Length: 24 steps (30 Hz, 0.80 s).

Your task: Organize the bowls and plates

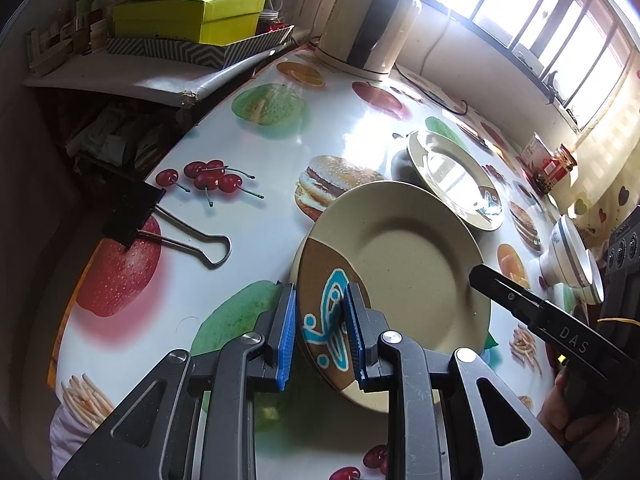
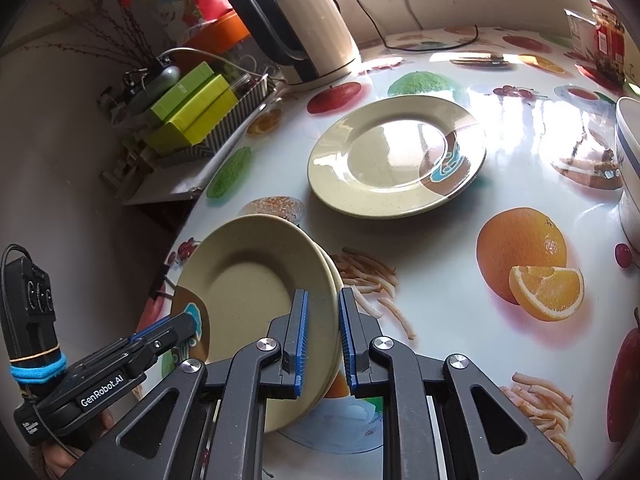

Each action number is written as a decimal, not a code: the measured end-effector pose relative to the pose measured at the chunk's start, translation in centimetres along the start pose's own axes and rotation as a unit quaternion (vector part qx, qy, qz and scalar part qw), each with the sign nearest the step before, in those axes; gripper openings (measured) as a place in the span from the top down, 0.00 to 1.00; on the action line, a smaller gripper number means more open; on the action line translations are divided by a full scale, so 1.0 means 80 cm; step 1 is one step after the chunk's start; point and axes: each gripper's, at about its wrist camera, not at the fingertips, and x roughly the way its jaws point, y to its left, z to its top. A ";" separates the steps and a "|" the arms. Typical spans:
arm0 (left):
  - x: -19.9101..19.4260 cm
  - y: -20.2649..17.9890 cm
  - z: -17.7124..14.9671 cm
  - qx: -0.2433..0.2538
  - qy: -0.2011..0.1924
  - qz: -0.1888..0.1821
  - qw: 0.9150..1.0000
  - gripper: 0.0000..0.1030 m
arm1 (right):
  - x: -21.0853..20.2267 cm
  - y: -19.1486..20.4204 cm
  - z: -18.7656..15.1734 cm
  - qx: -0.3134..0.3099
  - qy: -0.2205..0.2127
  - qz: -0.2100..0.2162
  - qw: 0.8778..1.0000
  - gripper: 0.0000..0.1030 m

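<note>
A beige plate (image 1: pixel 400 264) with a brown patch and a blue motif hangs tilted just above the fruit-print table (image 1: pixel 260 128). My left gripper (image 1: pixel 320 296) is shut on its rim at the brown patch. The right gripper (image 2: pixel 323 300) is shut on the opposite rim of this plate (image 2: pixel 256 280), where a second rim shows underneath, as of two stacked plates. Each gripper appears in the other's view: the right gripper (image 1: pixel 480 274) and the left gripper (image 2: pixel 188 320). A matching plate (image 2: pixel 384 160) lies flat further back, also the far plate (image 1: pixel 452 176) in the left wrist view.
White bowls with blue stripes (image 1: pixel 568 256) stand at the right; one bowl (image 2: pixel 628 140) is cut off by the frame edge. A kettle (image 2: pixel 304 20) stands at the back. A big binder clip (image 1: pixel 160 224) grips the left table edge. Green boxes (image 1: pixel 192 12) sit on a side shelf.
</note>
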 end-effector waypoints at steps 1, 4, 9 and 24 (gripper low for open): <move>0.000 -0.001 0.000 0.001 0.000 0.002 1.000 0.76 | 0.000 0.001 0.000 -0.002 0.000 -0.002 1.000 0.85; 0.000 -0.001 0.000 0.001 0.001 0.003 1.000 0.76 | 0.001 0.002 -0.002 -0.004 -0.002 -0.006 1.000 0.84; -0.001 -0.001 0.000 0.000 0.000 0.004 1.000 0.76 | 0.000 0.002 -0.003 -0.003 -0.001 -0.006 1.000 0.83; 0.001 0.000 -0.001 -0.004 0.003 0.009 1.000 0.76 | 0.000 0.003 -0.002 -0.002 -0.002 -0.006 1.000 0.83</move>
